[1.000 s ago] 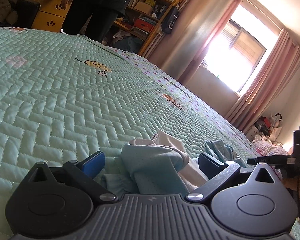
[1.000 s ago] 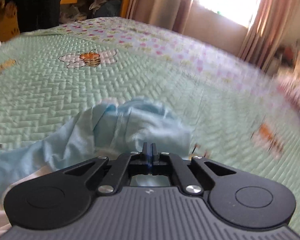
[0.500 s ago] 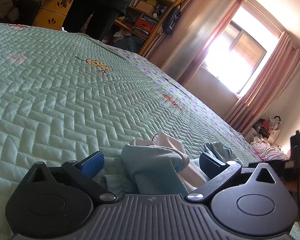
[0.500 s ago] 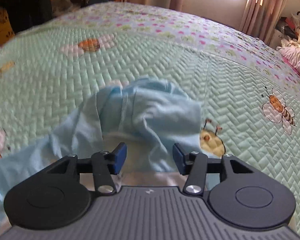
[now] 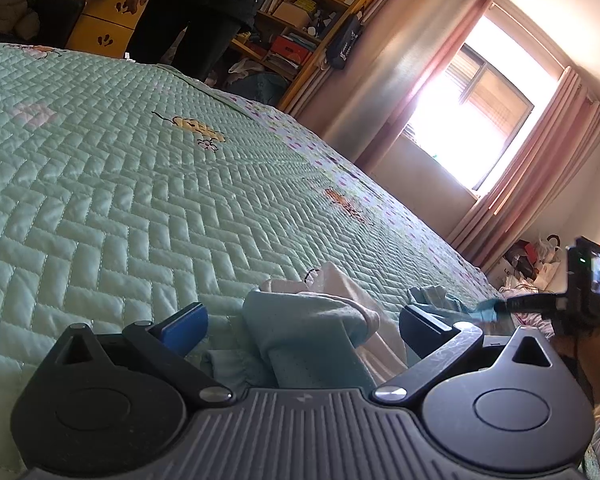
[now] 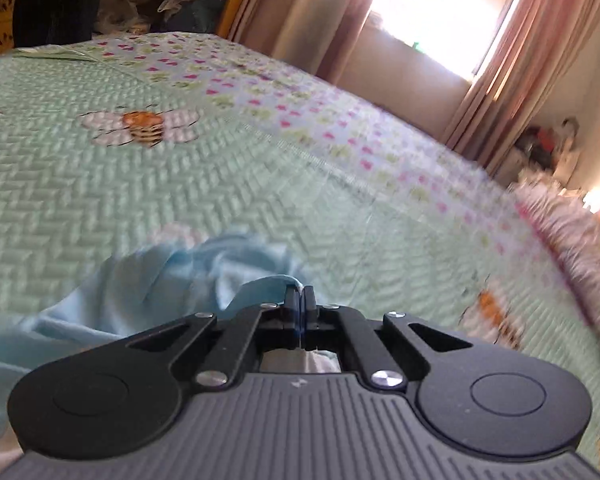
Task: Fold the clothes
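We see a light blue garment (image 5: pixel 312 344) lying crumpled on a green quilted bedspread (image 5: pixel 112 208), with a paler, cream-coloured layer of cloth bunched in with it. In the left wrist view the left gripper (image 5: pixel 300 320) stands with its jaws wide apart, and the rumpled heap of the garment rises in the gap between them. We cannot see either blue pad pressing on the cloth; the fabric lies between the fingers, near the gripper's body, with room on both sides. At the right edge of that view we catch the right gripper from the side, its tip meeting a fold of the same blue cloth.

In the right wrist view, which is blurred, the right gripper (image 6: pixel 299 300) has its jaws drawn together, and a thin edge of the light blue garment (image 6: pixel 188 276) is pinched between them: a strip of cloth arches up from the left into the fingertips. The rest of the garment spreads to the left and below the gripper, over the bedspread (image 6: pixel 100 184), which carries a stitched bee. Beyond the bed we see pink curtains (image 5: pixel 540 168) beside a bright window (image 5: pixel 472 120), wooden shelves (image 5: pixel 300 20), and a person in dark clothes (image 5: pixel 204 4) standing at the far side.
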`<action>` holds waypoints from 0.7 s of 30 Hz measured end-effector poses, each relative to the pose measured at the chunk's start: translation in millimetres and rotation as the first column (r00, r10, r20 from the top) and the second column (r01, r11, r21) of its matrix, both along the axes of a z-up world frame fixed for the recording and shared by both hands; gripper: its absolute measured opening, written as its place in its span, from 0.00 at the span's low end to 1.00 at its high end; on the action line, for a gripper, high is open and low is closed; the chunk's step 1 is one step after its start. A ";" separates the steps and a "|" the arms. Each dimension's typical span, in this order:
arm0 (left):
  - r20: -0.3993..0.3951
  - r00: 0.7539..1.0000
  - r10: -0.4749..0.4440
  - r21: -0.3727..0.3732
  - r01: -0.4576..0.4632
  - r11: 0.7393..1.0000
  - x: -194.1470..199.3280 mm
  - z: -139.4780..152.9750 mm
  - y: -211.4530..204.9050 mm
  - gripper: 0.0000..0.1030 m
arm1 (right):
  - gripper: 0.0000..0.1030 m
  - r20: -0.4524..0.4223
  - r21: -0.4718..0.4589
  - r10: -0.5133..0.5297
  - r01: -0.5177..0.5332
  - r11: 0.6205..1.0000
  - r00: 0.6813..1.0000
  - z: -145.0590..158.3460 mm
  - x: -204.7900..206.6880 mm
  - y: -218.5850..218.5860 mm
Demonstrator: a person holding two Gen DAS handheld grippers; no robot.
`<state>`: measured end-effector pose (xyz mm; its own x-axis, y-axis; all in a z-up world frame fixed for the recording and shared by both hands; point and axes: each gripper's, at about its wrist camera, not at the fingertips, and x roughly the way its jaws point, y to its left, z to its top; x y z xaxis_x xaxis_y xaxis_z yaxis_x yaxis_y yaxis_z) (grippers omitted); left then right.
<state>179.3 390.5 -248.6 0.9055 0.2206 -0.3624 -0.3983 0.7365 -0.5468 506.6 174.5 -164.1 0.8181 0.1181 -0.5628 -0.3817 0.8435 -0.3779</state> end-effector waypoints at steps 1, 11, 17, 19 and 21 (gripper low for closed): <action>0.001 1.000 0.001 -0.001 -0.001 1.000 -0.2 -0.3 0.2 0.99 | 0.01 0.018 -0.018 -0.004 0.004 1.000 1.000 0.7 6.1 3.3; 0.006 1.000 0.006 -0.003 -0.006 1.000 -1.1 -1.2 0.7 0.99 | 0.02 0.144 0.021 -0.053 0.050 0.999 0.988 4.3 46.6 10.1; 0.016 1.000 0.008 -0.010 -0.008 1.000 -2.8 -2.2 0.6 0.99 | 0.06 -0.173 0.173 -0.111 0.141 0.975 0.979 -4.9 61.1 -27.9; 0.018 1.000 0.009 -0.010 -0.009 1.000 -2.9 -2.2 1.1 0.99 | 0.17 -0.196 0.293 -0.090 0.146 0.945 0.976 9.6 38.8 -48.1; 0.020 1.000 0.011 -0.009 -0.010 1.000 -3.0 -2.4 0.3 0.99 | 0.23 -0.202 0.394 -0.053 0.131 0.910 0.978 26.7 6.6 -72.2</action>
<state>176.3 390.8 -250.9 0.9102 0.2272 -0.3462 -0.3950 0.7276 -0.5608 513.1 102.3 -137.4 0.7241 0.2957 -0.6231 -0.3245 0.9432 0.0705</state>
